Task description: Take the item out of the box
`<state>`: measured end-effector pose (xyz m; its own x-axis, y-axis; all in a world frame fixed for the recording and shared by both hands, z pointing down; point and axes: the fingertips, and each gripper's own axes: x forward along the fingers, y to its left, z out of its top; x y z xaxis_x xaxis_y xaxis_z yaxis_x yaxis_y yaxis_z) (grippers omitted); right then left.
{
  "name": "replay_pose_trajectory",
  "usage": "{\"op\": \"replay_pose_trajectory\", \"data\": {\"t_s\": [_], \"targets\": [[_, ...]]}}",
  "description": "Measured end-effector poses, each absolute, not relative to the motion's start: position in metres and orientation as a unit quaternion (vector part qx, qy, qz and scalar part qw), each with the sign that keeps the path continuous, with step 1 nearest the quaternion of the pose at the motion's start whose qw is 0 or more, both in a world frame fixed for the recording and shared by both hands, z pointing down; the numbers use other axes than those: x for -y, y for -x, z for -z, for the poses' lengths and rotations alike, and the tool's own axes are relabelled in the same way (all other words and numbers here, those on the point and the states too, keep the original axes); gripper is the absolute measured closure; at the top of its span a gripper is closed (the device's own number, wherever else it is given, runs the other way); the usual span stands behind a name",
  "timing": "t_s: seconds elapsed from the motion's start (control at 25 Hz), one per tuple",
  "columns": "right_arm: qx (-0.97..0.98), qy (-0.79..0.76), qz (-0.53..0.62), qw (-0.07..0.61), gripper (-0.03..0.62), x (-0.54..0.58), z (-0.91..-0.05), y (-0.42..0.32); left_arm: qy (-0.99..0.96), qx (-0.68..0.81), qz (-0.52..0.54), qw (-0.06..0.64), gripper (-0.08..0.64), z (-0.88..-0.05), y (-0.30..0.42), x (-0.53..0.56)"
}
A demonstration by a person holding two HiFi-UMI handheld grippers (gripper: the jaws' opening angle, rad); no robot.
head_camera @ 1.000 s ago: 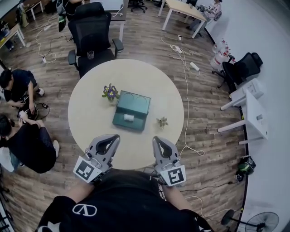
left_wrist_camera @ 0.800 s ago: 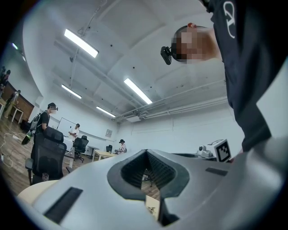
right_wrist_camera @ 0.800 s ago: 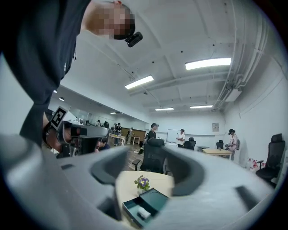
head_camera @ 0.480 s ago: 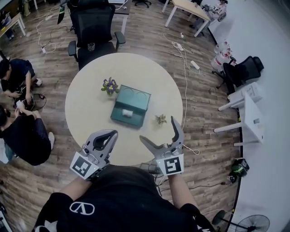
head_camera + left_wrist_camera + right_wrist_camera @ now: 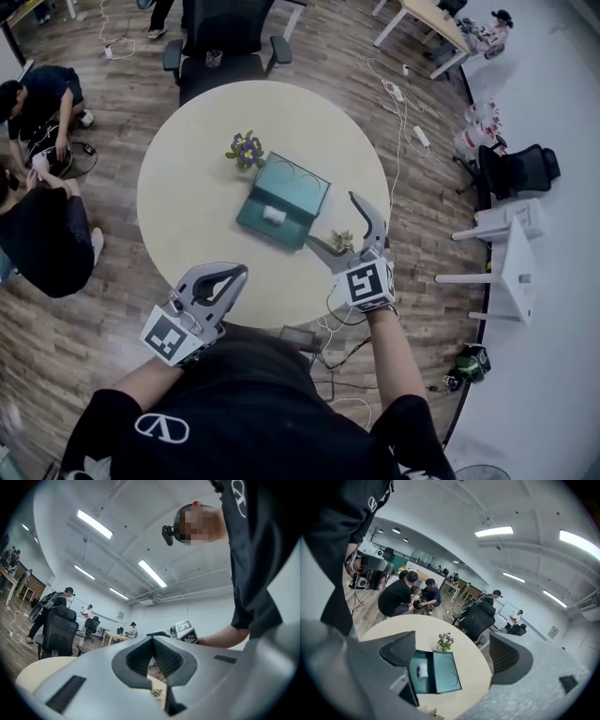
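An open dark-green box (image 5: 281,202) lies mid-table, its lid folded back, with a small white item (image 5: 273,215) inside. My right gripper (image 5: 333,221) reaches over the table's near right side, just right of the box. Its jaws are wide apart and closing, and nothing is between them. In the right gripper view the box (image 5: 440,674) and the item (image 5: 423,670) lie ahead and below the jaws. My left gripper (image 5: 228,276) hangs back at the table's near edge, shut and empty. Its joined tips (image 5: 152,641) point level across the room.
The round beige table (image 5: 187,187) also carries a pot of purple flowers (image 5: 247,148) behind the box and a small dried plant (image 5: 340,242) under my right gripper. A black office chair (image 5: 225,37) stands at the far side. People (image 5: 37,225) sit on the floor at left. Cables trail at right.
My right gripper has gone from shut to wide open and has moved forward over the table to the box's right side. The left gripper has stayed shut at the near edge.
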<state>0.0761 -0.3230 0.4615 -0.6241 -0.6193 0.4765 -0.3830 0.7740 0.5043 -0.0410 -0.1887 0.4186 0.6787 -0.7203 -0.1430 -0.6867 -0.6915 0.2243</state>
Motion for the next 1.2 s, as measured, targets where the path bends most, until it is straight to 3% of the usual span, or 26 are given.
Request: {"op": "replay_pose_trajectory", "data": {"t_s": [0.76,1.2], "targets": [[0.835,-0.120,0.075,0.531,0.185,0.390,-0.726,-0.035,-0.888,0.432,0.114,0.108,0.554,-0.446,0.070,0.175],[0.790,-0.051,0.046,0.610,0.251,0.385,-0.816,-0.030,-0.884,0.439,0.100,0.127,0.554,-0.467,0.068,0.165]]}}
